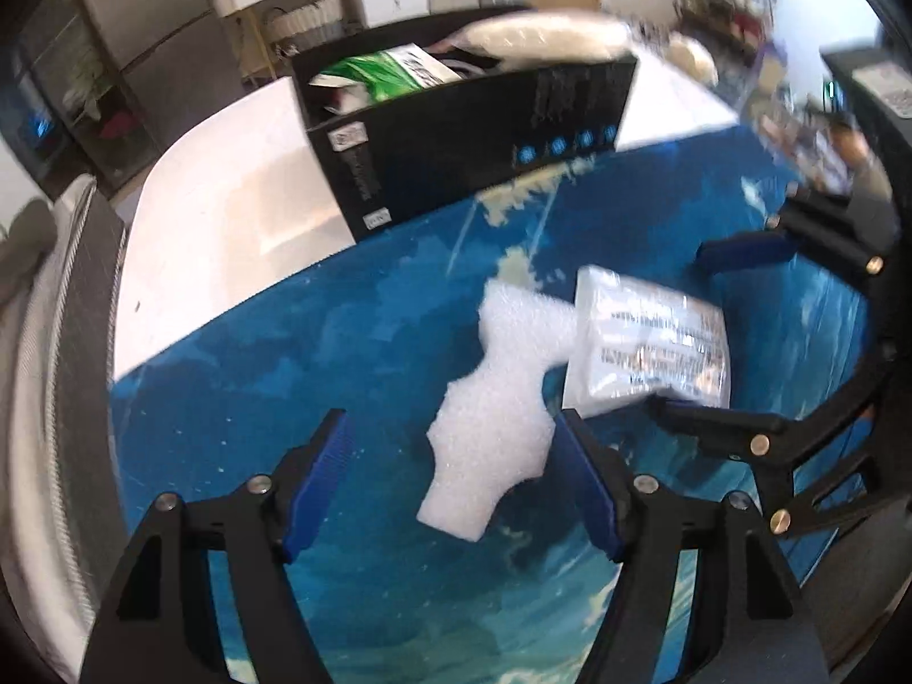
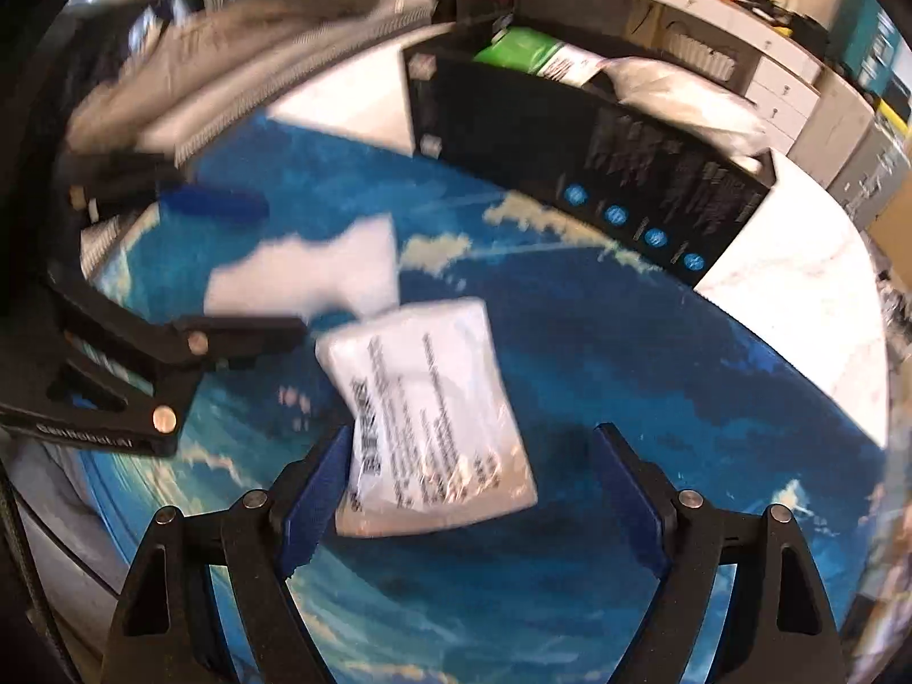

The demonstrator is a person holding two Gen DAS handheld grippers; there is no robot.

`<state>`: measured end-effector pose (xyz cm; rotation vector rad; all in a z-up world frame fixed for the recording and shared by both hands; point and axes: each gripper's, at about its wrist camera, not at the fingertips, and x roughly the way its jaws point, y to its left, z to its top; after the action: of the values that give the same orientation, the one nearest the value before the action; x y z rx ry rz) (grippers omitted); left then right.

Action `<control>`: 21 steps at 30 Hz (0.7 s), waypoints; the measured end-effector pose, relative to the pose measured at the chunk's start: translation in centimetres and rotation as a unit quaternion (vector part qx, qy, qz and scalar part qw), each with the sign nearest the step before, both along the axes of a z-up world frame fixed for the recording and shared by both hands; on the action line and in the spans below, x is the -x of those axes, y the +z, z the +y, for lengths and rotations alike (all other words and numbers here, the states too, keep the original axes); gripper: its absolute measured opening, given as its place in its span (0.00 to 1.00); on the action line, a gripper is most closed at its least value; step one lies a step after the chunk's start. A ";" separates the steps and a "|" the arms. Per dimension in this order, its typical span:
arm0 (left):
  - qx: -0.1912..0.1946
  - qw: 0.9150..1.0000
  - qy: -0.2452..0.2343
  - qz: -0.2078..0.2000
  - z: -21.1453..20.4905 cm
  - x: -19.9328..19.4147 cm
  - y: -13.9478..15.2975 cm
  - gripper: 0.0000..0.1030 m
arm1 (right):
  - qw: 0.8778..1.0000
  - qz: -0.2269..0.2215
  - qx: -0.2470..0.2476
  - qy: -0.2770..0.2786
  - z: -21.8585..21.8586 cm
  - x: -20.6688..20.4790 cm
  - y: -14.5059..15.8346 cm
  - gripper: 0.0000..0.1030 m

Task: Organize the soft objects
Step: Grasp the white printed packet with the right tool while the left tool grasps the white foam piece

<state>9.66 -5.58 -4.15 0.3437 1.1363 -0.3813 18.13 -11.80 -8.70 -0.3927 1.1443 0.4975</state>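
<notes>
Hovering with fingers apart, the left gripper (image 1: 450, 479) is straddling the foam piece (image 1: 490, 399) while the right gripper (image 2: 473, 496) is bracketing the plastic packet (image 2: 433, 416); centring before squeezing is advisable.

The left gripper (image 1: 450, 444) points down at a white, notched piece of foam (image 1: 496, 404) lying on a blue ocean-print mat (image 1: 285, 342), jaws apart, the foam beside one blue pad. A clear printed plastic pouch (image 1: 650, 347) lies just beside it (edges seem to touch). Behind stands a black cardboard box (image 1: 473, 137).
</notes>
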 end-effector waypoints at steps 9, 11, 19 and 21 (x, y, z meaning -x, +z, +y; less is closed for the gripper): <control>-0.026 0.999 0.012 0.027 -1.5 -1.4 -0.3 0.78 | 0.999 0.036 0.013 0.019 0.1 -1.0 -0.6 0.99; -0.016 0.999 0.007 0.040 -1.9 -1.8 -0.5 0.87 | 0.998 0.057 0.032 0.019 0.7 -1.5 -0.7 0.99; -0.007 0.997 0.012 0.080 -0.8 -4.6 -0.4 0.87 | 0.992 0.106 0.059 0.046 0.6 -4.5 -0.8 0.99; 0.001 0.997 0.010 0.074 -0.5 -4.2 -0.4 0.84 | 0.992 0.096 0.055 0.053 0.5 -4.6 -0.7 0.99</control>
<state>13.91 -6.12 -4.53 0.3056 1.2837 -0.3958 22.75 -11.31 -9.36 -0.5117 1.3452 0.5748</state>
